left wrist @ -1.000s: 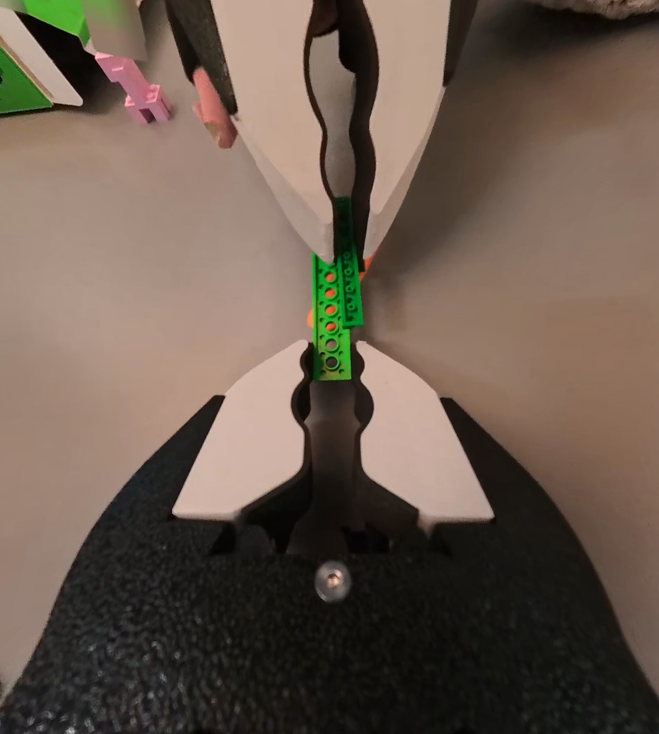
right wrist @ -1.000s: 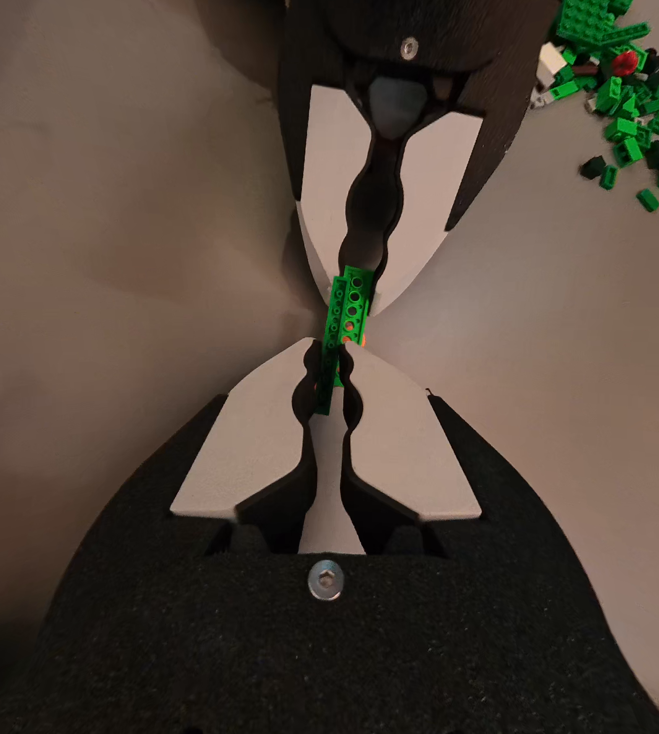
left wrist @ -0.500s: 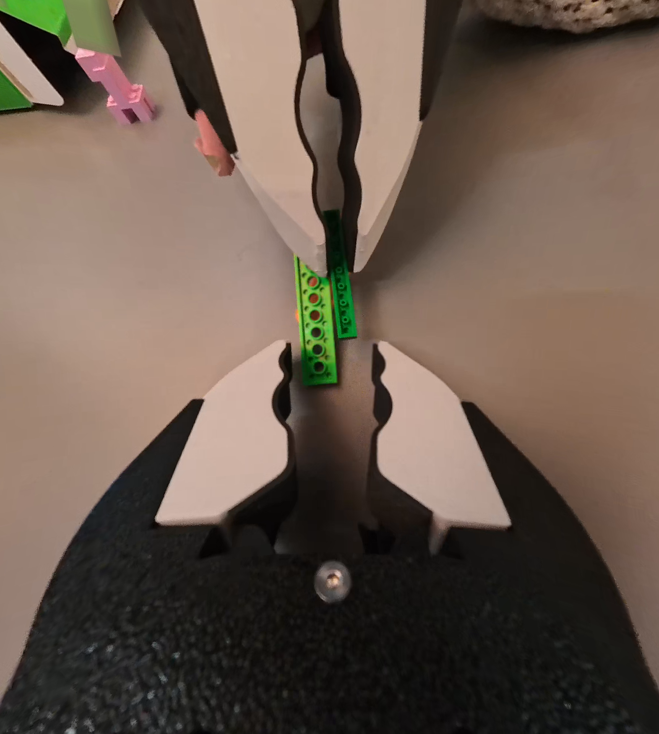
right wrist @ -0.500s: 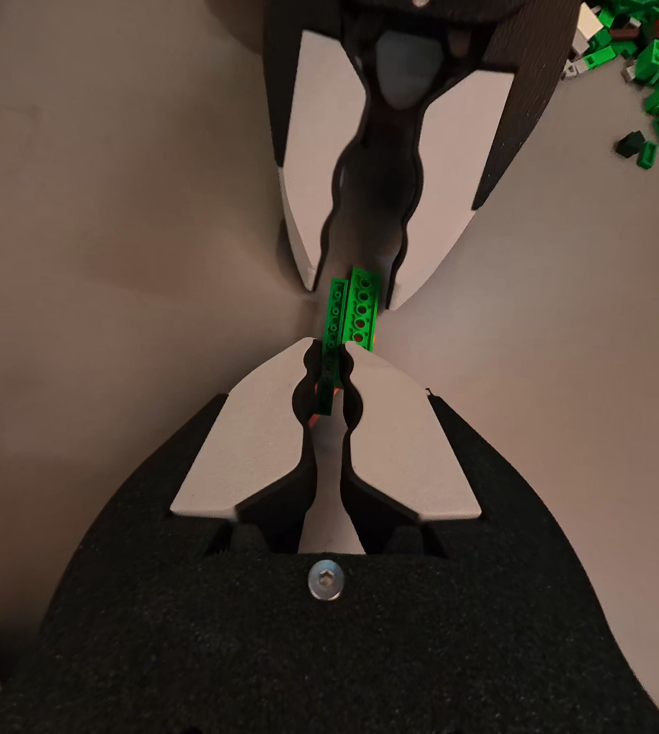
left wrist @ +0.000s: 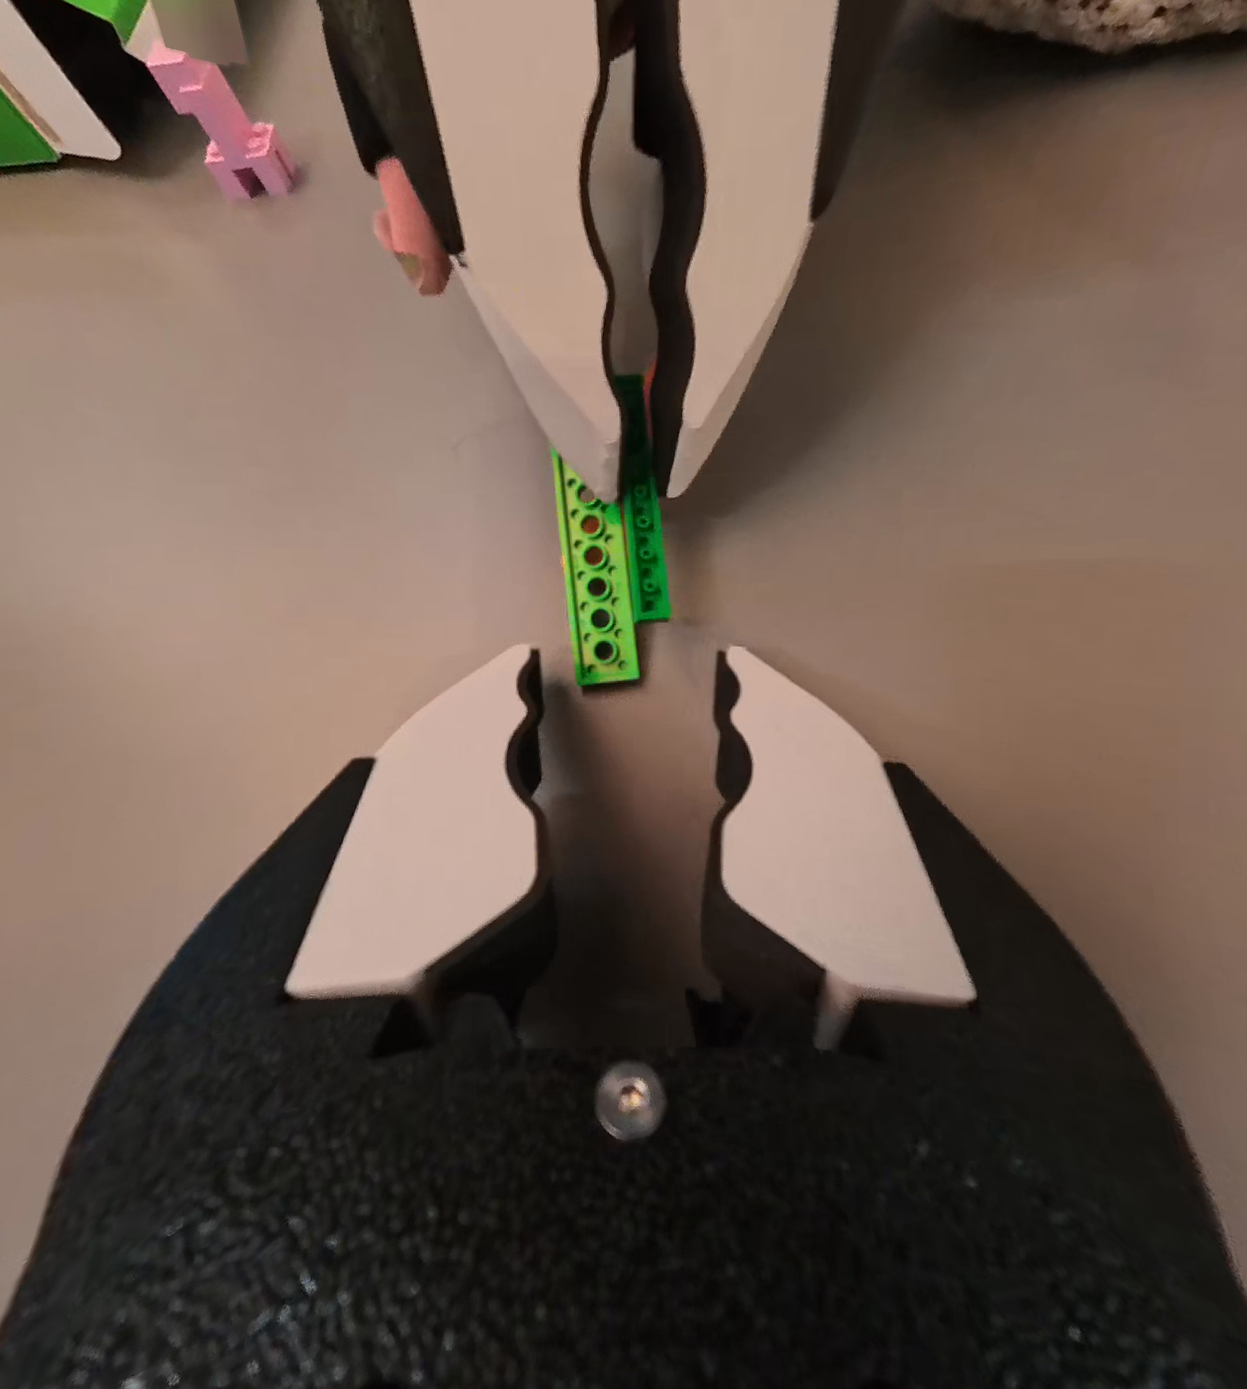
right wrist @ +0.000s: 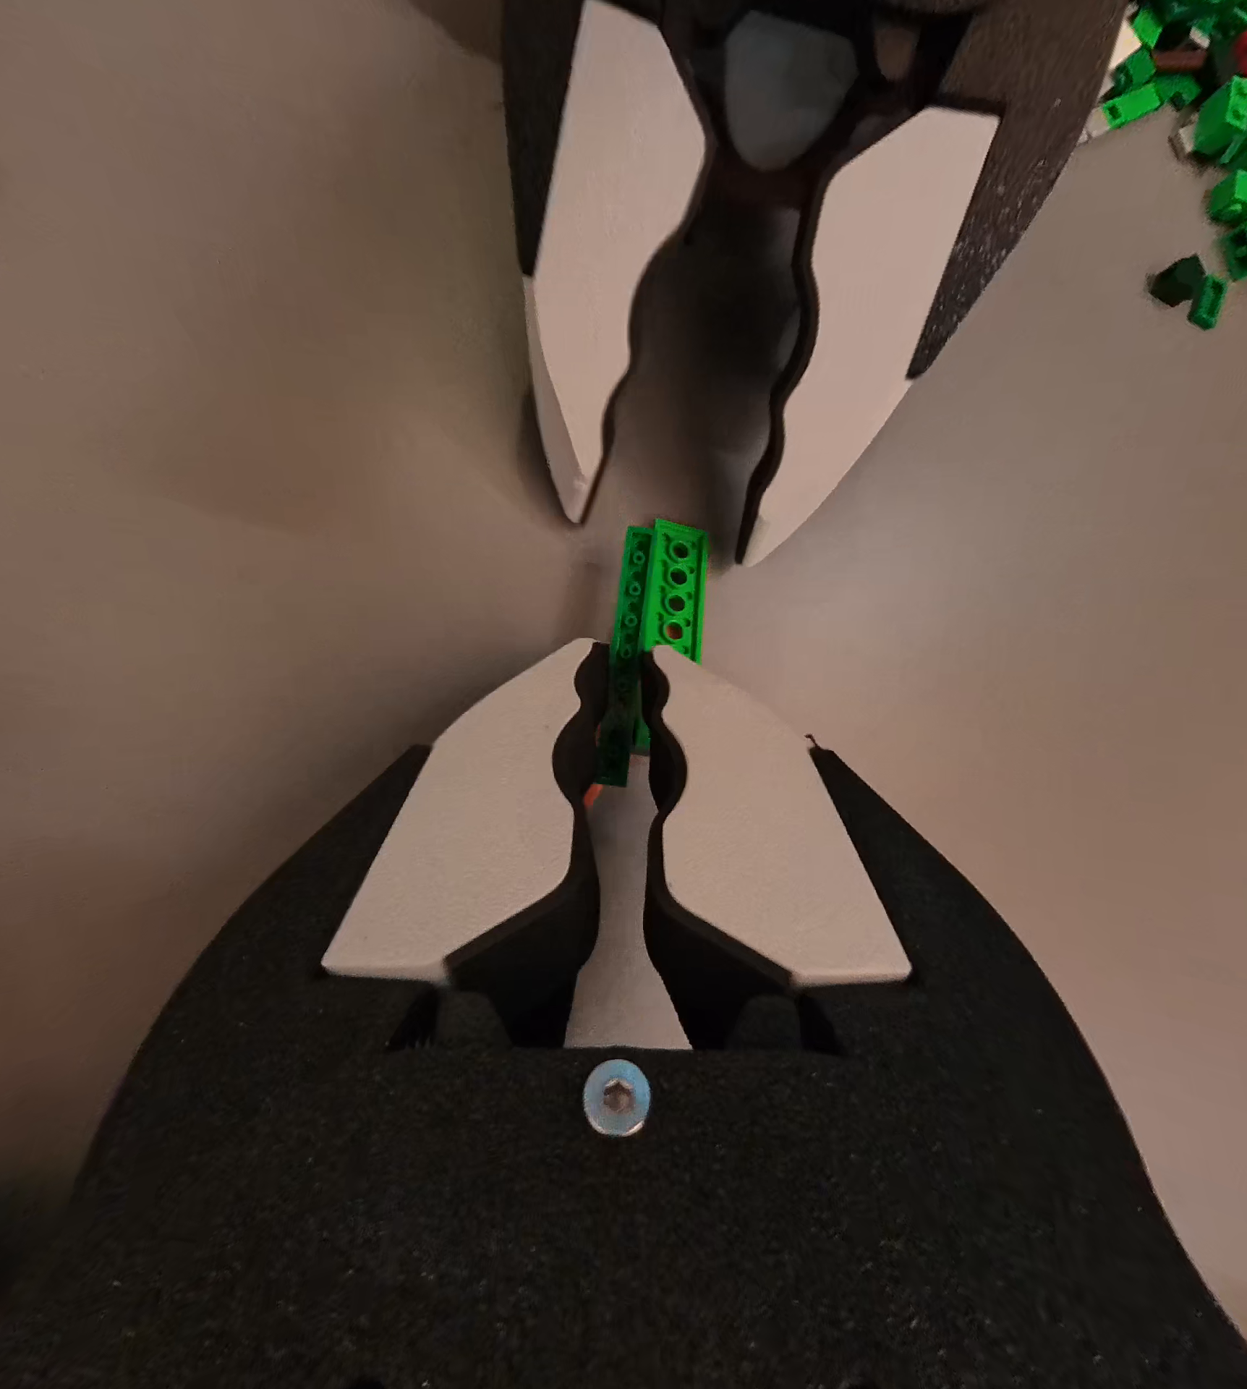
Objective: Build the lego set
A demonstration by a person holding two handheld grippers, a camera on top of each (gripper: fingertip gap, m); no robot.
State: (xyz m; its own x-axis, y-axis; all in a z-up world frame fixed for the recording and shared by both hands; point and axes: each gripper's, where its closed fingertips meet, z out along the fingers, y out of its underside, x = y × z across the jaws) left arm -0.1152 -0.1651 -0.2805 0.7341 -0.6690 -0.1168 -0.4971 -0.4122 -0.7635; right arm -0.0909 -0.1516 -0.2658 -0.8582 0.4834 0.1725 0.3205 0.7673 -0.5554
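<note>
We are holding the green plates (right wrist: 654, 601) above the tabletop (right wrist: 230, 451) in the right tool (right wrist: 624, 654), clamped narrow on one end; the left tool (left wrist: 628, 661) is gaping wide just short of them. With so little pinched, the plates are risking a twist or drop, or a split at their joint if the left tool bumps them.

A second ago my left tool (left wrist: 628, 661) was clamped on the near end of the green lego assembly (left wrist: 609, 579); now its fingers stand wide apart and the piece's end sits clear of them. I have drawn this tool slightly back from it. From my right tool's view, the left tool (right wrist: 662, 537) shows parted tips beyond the assembly (right wrist: 662, 594).
</note>
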